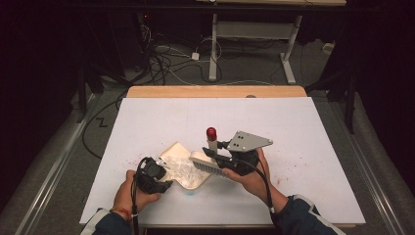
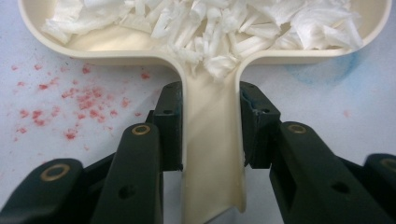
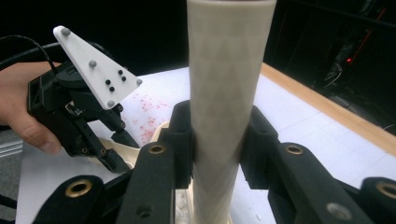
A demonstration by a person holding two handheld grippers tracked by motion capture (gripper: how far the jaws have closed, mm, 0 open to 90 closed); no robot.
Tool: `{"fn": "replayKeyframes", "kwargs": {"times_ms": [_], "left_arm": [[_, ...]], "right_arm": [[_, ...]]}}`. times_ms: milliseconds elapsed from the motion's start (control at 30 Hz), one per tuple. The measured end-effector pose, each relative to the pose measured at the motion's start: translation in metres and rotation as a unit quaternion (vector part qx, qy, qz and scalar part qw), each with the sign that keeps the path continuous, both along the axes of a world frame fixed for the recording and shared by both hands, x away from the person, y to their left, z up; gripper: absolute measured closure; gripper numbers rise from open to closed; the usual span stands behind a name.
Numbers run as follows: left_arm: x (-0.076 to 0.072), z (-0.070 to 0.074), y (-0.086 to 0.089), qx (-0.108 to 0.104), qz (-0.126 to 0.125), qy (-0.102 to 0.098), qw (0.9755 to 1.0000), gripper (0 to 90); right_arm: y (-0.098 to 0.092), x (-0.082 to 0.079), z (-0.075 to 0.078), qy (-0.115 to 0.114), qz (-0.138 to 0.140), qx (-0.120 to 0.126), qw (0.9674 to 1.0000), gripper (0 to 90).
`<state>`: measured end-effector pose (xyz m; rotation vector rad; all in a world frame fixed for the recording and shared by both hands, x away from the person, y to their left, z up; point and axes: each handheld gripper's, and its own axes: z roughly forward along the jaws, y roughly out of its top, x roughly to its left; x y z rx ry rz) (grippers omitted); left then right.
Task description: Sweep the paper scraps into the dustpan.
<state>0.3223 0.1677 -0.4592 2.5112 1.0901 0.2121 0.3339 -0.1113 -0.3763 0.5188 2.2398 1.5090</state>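
Observation:
A cream dustpan (image 1: pixel 192 180) lies on the white table sheet near the front, with white paper scraps (image 1: pixel 177 169) heaped in it. My left gripper (image 1: pixel 168 184) is shut on the dustpan's handle (image 2: pixel 210 154), one pad on each side, and the scraps (image 2: pixel 219 28) lie just ahead in the pan (image 2: pixel 93 46). My right gripper (image 1: pixel 214 152) is shut on a brush's cream handle (image 3: pixel 224 70), which stands upright with a red cap (image 1: pixel 211 132). The brush's bristle head (image 1: pixel 205 164) hangs over the pan's right side. The left gripper (image 3: pixel 114 158) and its hand appear in the right gripper view.
Red specks (image 2: pixel 79 105) dot the white sheet (image 1: pixel 303 127) left of the pan, and a faint blue smear (image 2: pixel 322 70) lies by its right side. The table's wooden far edge (image 1: pixel 215 91) borders a floor with cables (image 1: pixel 161 58) and another table's legs (image 1: pixel 213 49).

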Motion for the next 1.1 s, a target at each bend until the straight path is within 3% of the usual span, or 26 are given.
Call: {"fn": "replayKeyframes", "kwargs": {"times_ms": [133, 400, 567, 667, 700, 733, 900, 1100], "left_arm": [[-0.001, 0.0, 0.001, -0.003, 0.003, 0.0, 1.0, 63.7], [-0.001, -0.001, 0.001, -0.005, 0.003, 0.0, 1.0, 63.6], [-0.001, 0.0, 0.001, -0.004, 0.003, 0.0, 1.0, 63.7], [-0.001, 0.0, 0.001, -0.003, 0.002, 0.001, 1.0, 63.7], [0.0, 0.0, 0.002, -0.004, 0.001, 0.002, 1.0, 63.7], [0.0, 0.0, 0.002, -0.004, 0.0, 0.003, 1.0, 63.7], [0.0, 0.002, 0.003, 0.001, -0.006, 0.005, 1.0, 63.7], [-0.001, 0.005, 0.005, 0.002, -0.008, 0.007, 0.9999, 63.7]], "right_arm": [[-0.014, -0.002, 0.009, -0.001, -0.002, 0.019, 0.9998, 70.3], [-0.032, -0.002, 0.016, -0.003, -0.012, 0.031, 0.9994, 70.2], [-0.041, 0.009, 0.019, -0.027, -0.045, 0.025, 0.9983, 70.3], [-0.046, 0.032, 0.015, -0.035, -0.084, 0.021, 0.9956, 70.2], [-0.046, 0.032, 0.015, -0.035, -0.084, 0.021, 0.9956, 70.2], [-0.042, 0.043, 0.011, -0.051, -0.099, 0.013, 0.9937, 70.3], [-0.032, 0.066, 0.0, -0.063, -0.114, 0.0, 0.9914, 70.3], [-0.021, 0.091, -0.019, -0.09, -0.142, -0.014, 0.9858, 70.3]]}}
